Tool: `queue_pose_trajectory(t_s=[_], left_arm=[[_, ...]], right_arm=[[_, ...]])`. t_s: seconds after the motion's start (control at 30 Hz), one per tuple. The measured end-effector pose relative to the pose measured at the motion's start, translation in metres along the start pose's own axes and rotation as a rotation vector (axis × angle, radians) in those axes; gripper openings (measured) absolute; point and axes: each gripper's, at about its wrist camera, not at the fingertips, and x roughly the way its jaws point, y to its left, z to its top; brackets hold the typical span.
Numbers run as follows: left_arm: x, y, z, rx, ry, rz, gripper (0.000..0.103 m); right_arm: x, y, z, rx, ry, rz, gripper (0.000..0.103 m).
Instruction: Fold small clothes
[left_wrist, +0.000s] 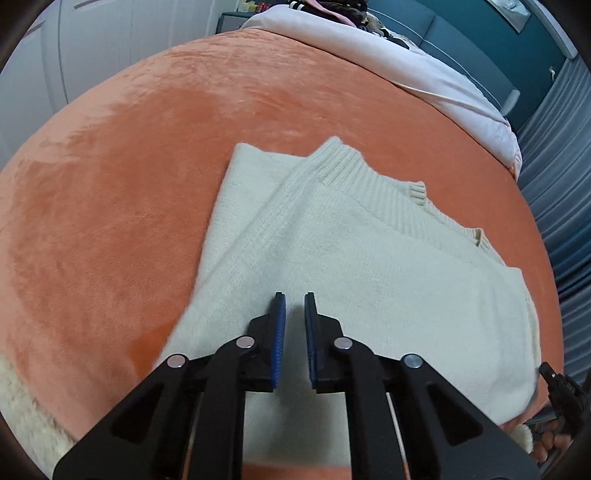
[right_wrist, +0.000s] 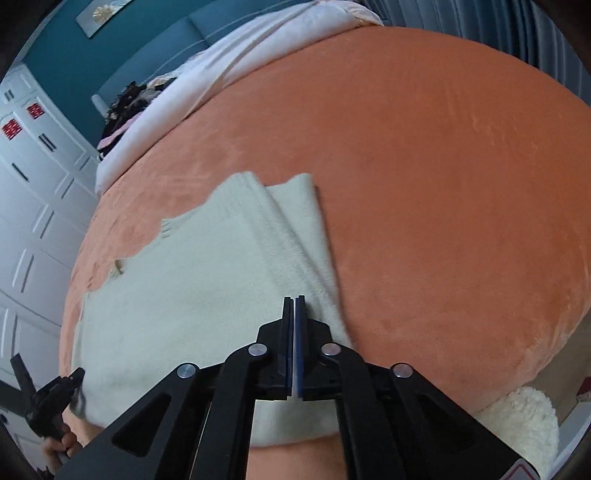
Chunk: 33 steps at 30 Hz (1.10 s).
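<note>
A cream knit sweater (left_wrist: 351, 258) lies flat on the orange bed cover (left_wrist: 129, 166), partly folded, with its ribbed collar (left_wrist: 351, 166) toward the far side. My left gripper (left_wrist: 294, 299) hovers over the sweater's near part, its blue-padded jaws slightly apart and empty. In the right wrist view the same sweater (right_wrist: 192, 273) lies with a folded strip along its right edge. My right gripper (right_wrist: 294, 301) is over that folded edge with its jaws pressed together and nothing visibly between them. The other gripper (right_wrist: 55, 398) shows at the lower left.
A white duvet (left_wrist: 424, 70) is bunched along the far side of the bed with dark clothes (right_wrist: 129, 99) beyond it. A fluffy white rug (right_wrist: 524, 421) lies by the bed's near edge. White wardrobe doors (right_wrist: 33, 206) and grey curtains (left_wrist: 554, 206) flank the bed.
</note>
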Motion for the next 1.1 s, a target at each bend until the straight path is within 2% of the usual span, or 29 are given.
queue_pose_trajectory(t_s=[0.1,0.2,0.33,0.4,0.53,0.63,0.67,0.7,0.73,0.8,0.83,0.9,0.97,1.0,1.07,1.1], left_arm=[[-0.025,-0.022,-0.011,0.019,-0.031,-0.071,0.026],[-0.019,-0.05,-0.029,0.067,0.037,-0.143,0.029],[0.003,-0.072,-0.051,0.145,0.089,-0.093,0.035],[0.01,-0.068,-0.056,0.162,0.104,-0.084,0.037],[0.005,-0.058,-0.062,0.135,0.114,-0.104,0.034],[0.007,-0.06,-0.067,0.147,0.099,-0.089,0.034],[0.007,-0.063,-0.068,0.153,0.095,-0.077,0.035],[0.007,-0.065,-0.068,0.161,0.095,-0.065,0.036],[0.006,-0.068,-0.068,0.172,0.097,-0.055,0.037],[-0.005,-0.069,-0.065,0.174,0.093,-0.059,0.037],[-0.012,-0.067,-0.063,0.162,0.076,-0.076,0.037],[-0.026,-0.062,-0.053,0.154,0.015,-0.068,0.042],[-0.027,-0.052,-0.039,0.133,-0.014,-0.034,0.049],[-0.022,-0.042,-0.031,0.103,-0.014,-0.004,0.049],[-0.004,-0.016,-0.023,0.031,0.023,0.04,0.048],[0.004,-0.005,-0.022,0.001,0.033,0.023,0.044]], right_arm=[[-0.01,0.036,-0.009,-0.093,0.018,0.106,0.008],[-0.001,0.076,-0.027,-0.194,0.088,0.208,0.008],[0.036,0.128,-0.057,-0.282,0.19,0.27,0.008],[0.059,0.138,-0.073,-0.318,0.273,0.227,0.008],[0.046,0.125,-0.074,-0.281,0.281,0.228,0.006],[0.03,0.123,-0.075,-0.281,0.219,0.195,0.008],[0.035,0.118,-0.078,-0.288,0.233,0.166,0.007],[0.045,0.111,-0.085,-0.297,0.276,0.129,0.0],[0.048,0.106,-0.088,-0.296,0.276,0.139,0.0],[0.035,0.106,-0.081,-0.266,0.262,0.145,0.0],[0.023,0.106,-0.077,-0.263,0.226,0.142,0.005],[0.003,0.107,-0.066,-0.275,0.136,0.124,0.005],[-0.012,0.094,-0.049,-0.275,0.058,0.057,0.005],[-0.012,0.081,-0.039,-0.25,0.033,0.018,0.007],[0.004,0.044,-0.023,-0.152,0.054,-0.058,0.007],[0.019,0.022,-0.021,-0.118,0.085,-0.131,0.0]])
